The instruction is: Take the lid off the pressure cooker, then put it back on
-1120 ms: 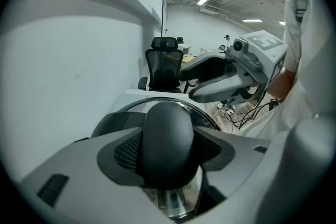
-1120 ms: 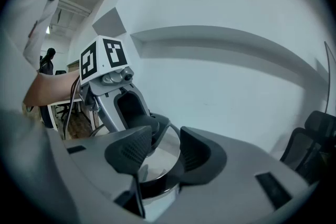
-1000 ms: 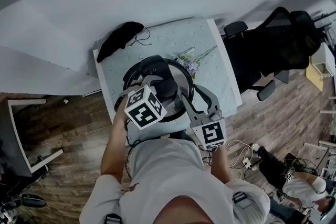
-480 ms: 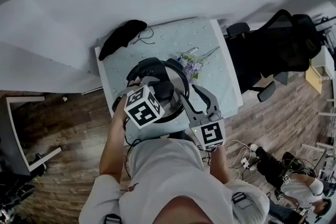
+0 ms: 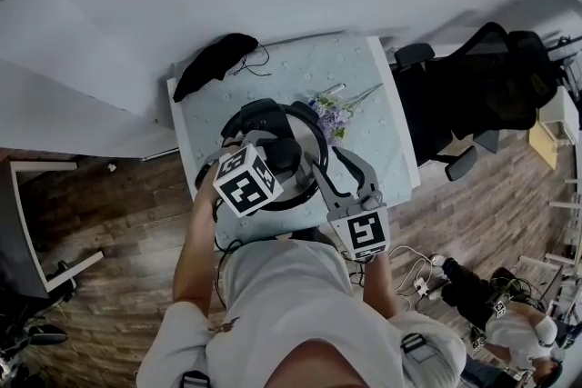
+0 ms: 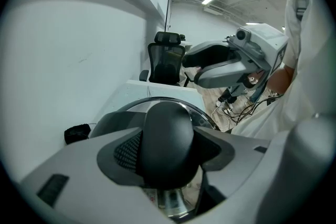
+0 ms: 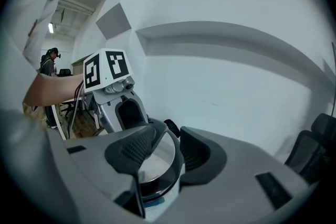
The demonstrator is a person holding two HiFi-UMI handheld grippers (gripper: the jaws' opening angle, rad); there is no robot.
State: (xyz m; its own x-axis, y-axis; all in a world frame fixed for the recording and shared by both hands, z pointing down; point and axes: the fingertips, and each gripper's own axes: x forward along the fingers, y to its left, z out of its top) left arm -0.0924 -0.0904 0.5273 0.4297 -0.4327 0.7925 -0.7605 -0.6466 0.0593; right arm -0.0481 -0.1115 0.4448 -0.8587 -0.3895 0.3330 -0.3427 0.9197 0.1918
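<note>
A round pressure cooker point(image 5: 309, 141) of polished stainless steel with black plastic fittings stands near the middle of a table point(image 5: 382, 104) covered in pale, dotted cloth. Its domed steel lid point(image 7: 157, 157), edged with a dark band, sits on top of the cooker body.

At the centre of the lid rises a smooth, rounded black plastic knob point(image 6: 168, 123) on a short metal stem. The left tool point(image 6: 167, 152), a grey moulded shell with dark cross-hatched pads, comes down steeply on the cooker from above. It is clenched on this knob, one pad pressed against each side.

The right tool point(image 7: 167, 141), of the same grey shell and textured pads, reaches in nearly level at the cooker's right side. It is released: its jaws stand apart on either side of the lid's rim, one above the steel surface and one outside the cooker wall, with bare steel showing between pad and rim.

Beyond the cooker, at the table's far left corner, lies a crumpled black cloth bundle point(image 5: 214, 64). Just beside the cooker's far right edge lies a sprig of pale artificial flowers point(image 5: 332, 112) with thin stems. A black mesh-backed office chair point(image 5: 473, 82) stands off the table, to the right of the cooker.
</note>
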